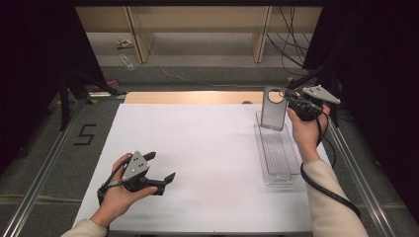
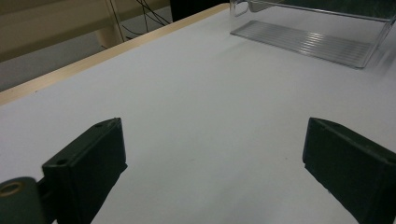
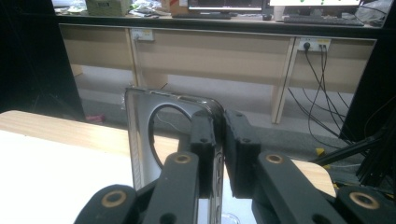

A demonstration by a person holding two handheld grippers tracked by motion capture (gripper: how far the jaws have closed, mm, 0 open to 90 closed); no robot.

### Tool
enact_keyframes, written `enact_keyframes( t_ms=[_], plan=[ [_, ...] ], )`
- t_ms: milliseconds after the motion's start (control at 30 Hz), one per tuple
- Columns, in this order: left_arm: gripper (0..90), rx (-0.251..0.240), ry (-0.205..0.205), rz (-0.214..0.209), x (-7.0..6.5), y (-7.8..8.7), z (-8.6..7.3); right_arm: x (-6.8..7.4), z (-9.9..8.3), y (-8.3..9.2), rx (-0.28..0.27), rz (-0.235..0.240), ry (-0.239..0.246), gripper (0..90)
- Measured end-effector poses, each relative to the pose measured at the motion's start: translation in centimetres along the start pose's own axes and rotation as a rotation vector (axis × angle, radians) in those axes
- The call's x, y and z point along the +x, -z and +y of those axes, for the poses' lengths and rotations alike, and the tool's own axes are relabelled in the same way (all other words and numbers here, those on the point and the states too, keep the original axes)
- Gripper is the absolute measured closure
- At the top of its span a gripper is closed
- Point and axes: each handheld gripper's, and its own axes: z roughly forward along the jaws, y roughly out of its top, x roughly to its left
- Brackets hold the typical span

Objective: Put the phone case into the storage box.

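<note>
The right gripper (image 1: 289, 97) is clamped on the edge of a clear phone case (image 1: 273, 114), a flat plate with rounded corners and a round camera cut-out near its top. In the right gripper view the jaws pinch the case's (image 3: 140, 140) side wall between them, close to its upper corner. The case hangs upright in the air, long axis roughly vertical, over the far end of a clear plastic tray (image 1: 276, 160) that sits on the white bench (image 1: 197, 148) at its right side. The tray's long axis runs away from the person, so the case stands almost square to the tray floor and directly above it; the tray lies straight below the right gripper, and this hand is much the nearer one. Whether the case's lower edge already touches the tray is hard to tell from the high view; it looks just clear. The left gripper (image 1: 161, 168) rests low at the bench's near left, well apart from the tray, jaws spread wide with nothing between them.
</note>
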Motion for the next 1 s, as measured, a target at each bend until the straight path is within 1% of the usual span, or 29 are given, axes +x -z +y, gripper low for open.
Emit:
enact_keyframes(
  t_ms=[500, 1000],
  plan=[
    [5.7, 0.000, 0.000, -0.002, 0.04, -0.01, -0.03, 0.08, -0.44, -0.62, 0.002, -0.004, 0.006, 83.0],
    [5.7, 0.001, 0.001, -0.002, 0.03, 0.00, -0.03, 0.08, -0.89, -0.99, 0.016, -0.010, 0.007, 83.0]
  ],
)
